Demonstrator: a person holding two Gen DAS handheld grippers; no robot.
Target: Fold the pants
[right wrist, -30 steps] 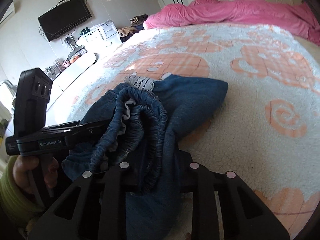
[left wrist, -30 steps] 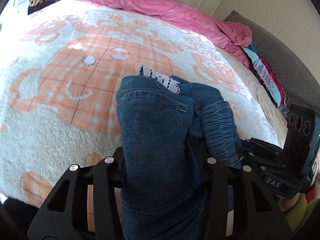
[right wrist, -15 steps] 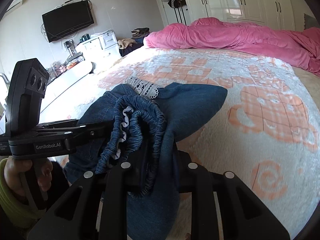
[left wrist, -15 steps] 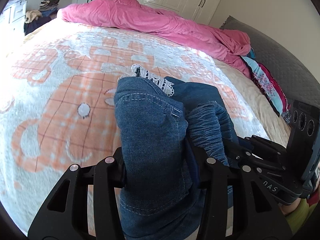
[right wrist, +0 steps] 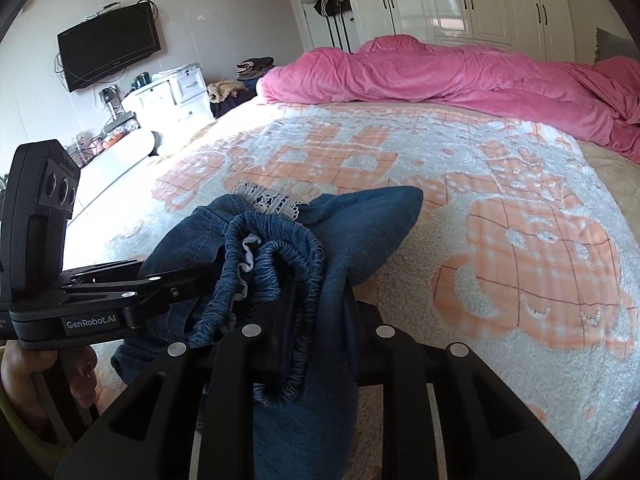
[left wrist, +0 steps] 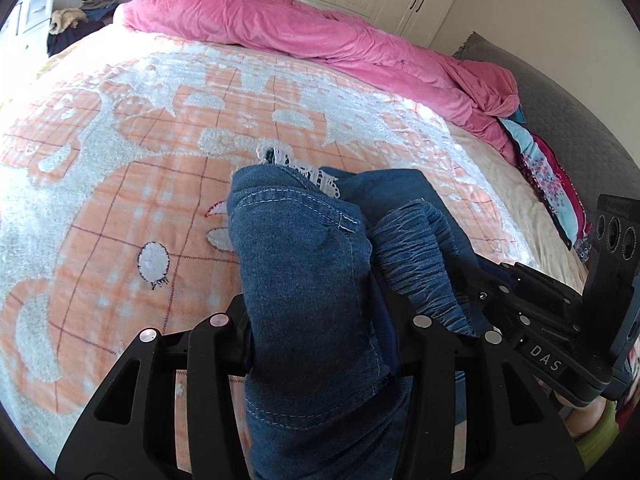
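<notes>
Denim pants [left wrist: 304,280] are bunched up above the orange-and-white blanket [left wrist: 120,184], left gripper [left wrist: 316,344] clamped on a leg panel, right gripper [right wrist: 316,344] pinching the elastic waistband. Looks like carrying mid-fold, I think; next they need laying flat on the blanket.

bright daylight fills the room. the blanket [right wrist: 400,168] shines almost white on its far left side, and the wardrobe doors [right wrist: 440,0] have glare. the near pants [left wrist: 304,280] look dark and shadowy. edges bend round, with black corners. nothing looks blurry.
</notes>
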